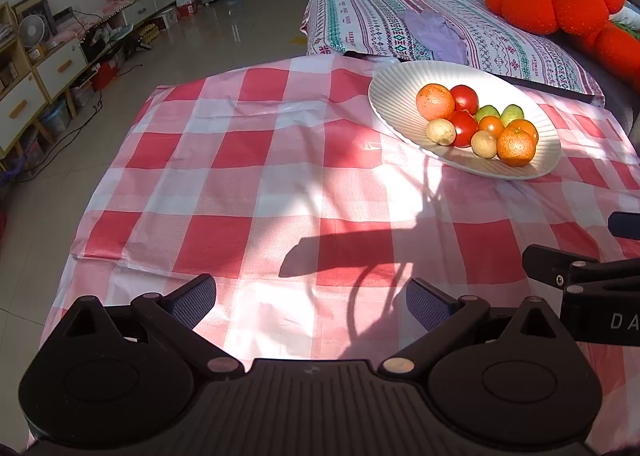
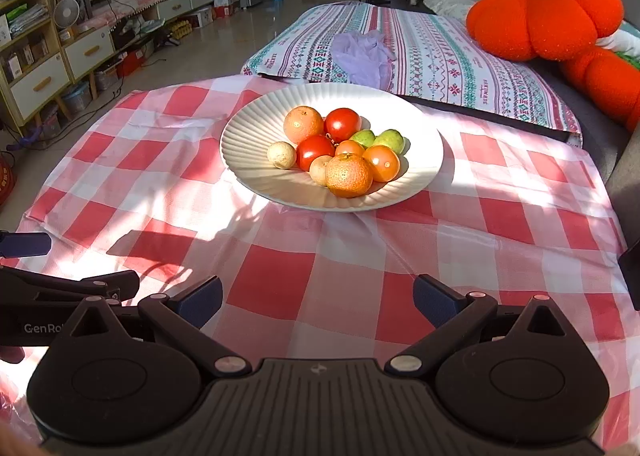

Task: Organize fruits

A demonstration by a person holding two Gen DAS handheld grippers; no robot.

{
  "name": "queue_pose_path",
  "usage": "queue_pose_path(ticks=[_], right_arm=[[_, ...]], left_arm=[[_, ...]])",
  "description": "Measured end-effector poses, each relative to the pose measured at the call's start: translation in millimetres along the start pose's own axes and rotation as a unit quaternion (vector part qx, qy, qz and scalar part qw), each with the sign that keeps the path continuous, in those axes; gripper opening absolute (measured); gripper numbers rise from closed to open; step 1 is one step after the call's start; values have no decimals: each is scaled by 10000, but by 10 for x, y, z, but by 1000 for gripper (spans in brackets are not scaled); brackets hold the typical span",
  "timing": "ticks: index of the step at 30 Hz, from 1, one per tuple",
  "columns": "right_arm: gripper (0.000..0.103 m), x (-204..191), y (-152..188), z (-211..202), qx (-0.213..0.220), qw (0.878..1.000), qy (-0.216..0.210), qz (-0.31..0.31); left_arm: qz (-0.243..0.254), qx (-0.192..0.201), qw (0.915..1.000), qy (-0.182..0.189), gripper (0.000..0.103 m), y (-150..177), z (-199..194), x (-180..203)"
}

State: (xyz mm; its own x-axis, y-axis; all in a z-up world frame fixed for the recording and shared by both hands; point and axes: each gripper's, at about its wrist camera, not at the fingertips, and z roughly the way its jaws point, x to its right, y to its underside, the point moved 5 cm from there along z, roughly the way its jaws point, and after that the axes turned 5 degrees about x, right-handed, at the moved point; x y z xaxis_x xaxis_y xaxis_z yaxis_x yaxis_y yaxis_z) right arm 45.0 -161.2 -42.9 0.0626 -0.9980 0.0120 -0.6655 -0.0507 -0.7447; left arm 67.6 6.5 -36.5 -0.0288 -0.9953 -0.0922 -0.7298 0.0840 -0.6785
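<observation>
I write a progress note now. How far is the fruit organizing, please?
All the fruit that can be seen already sits together on the white plate: oranges, tomatoes, green fruits and pale round ones. No fruit lies on the checkered cloth. Nothing is in hand: the left gripper and right gripper are open and empty, short of the plate. Little seems left.

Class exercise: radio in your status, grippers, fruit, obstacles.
Left gripper open, empty. Right gripper open, empty. Fruit all piled on white plate. Nothing between grippers and plate.
</observation>
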Motion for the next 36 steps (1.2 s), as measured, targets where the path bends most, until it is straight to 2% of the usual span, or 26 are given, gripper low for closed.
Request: queue_pose_path(ticks=[36], right_arm=[[102,7,6,36,-54,10000,17,-21]], left_arm=[[125,9,9999,-38,100,23,4,42]])
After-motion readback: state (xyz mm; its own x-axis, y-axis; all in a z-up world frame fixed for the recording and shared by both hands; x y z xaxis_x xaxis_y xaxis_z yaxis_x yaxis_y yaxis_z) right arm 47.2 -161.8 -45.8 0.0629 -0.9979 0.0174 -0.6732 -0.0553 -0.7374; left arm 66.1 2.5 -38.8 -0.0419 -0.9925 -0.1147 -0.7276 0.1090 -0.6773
